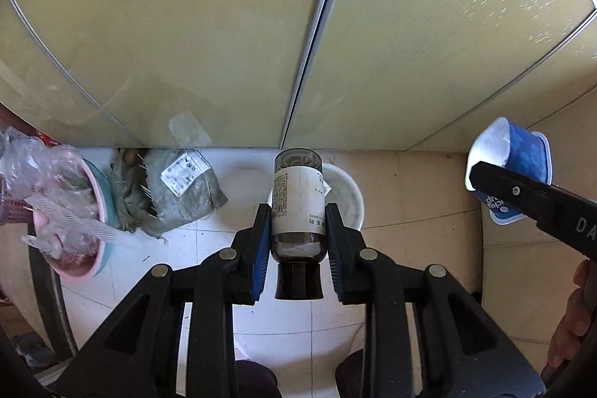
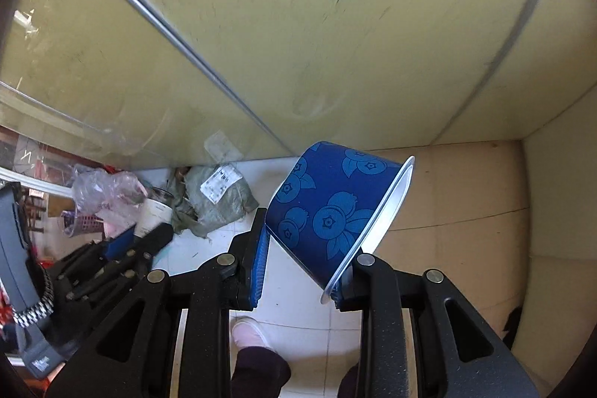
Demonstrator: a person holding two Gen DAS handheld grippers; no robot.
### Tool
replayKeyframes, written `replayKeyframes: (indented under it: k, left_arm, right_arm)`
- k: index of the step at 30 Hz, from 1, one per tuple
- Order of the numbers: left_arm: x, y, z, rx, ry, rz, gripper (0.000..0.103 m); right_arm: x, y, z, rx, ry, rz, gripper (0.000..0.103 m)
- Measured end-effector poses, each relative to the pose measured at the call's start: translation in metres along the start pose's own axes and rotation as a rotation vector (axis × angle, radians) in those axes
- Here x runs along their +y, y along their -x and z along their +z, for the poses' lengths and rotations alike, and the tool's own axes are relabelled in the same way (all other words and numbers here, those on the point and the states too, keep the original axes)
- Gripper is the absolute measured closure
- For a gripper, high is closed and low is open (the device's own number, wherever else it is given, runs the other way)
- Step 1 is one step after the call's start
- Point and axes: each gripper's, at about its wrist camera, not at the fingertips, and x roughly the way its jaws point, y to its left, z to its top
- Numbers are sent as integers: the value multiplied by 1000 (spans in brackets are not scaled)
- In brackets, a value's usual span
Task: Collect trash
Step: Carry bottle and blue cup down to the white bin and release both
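Observation:
My left gripper (image 1: 297, 230) is shut on a dark glass bottle (image 1: 297, 204) with a white label, its black cap toward me, held above a white bucket (image 1: 345, 198) on the floor. My right gripper (image 2: 304, 258) is shut on a blue yogurt cup (image 2: 332, 211) with a blueberry print, tilted on its side with its white rim to the right. The cup also shows in the left wrist view (image 1: 511, 163) at the right, held in the right gripper (image 1: 530, 198). The left gripper and the bottle (image 2: 155, 211) show at the left of the right wrist view.
A grey woven sack (image 1: 175, 196) with a white label lies on the tile floor against yellow glass doors (image 1: 186, 43). A pink basin (image 1: 74, 234) holding plastic bags and netting stands at the left. A beige wall (image 2: 552, 211) closes the right side.

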Motion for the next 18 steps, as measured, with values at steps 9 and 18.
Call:
replayKeyframes:
  k: [9, 18]
  left_arm:
    - [-6, -28, 7, 5, -7, -19, 76]
    - [-26, -51, 15, 40, -35, -75, 73]
  right_arm:
    - [-1, -10, 7, 39, 17, 22, 52]
    - [-1, 13, 11, 0, 66, 20, 51]
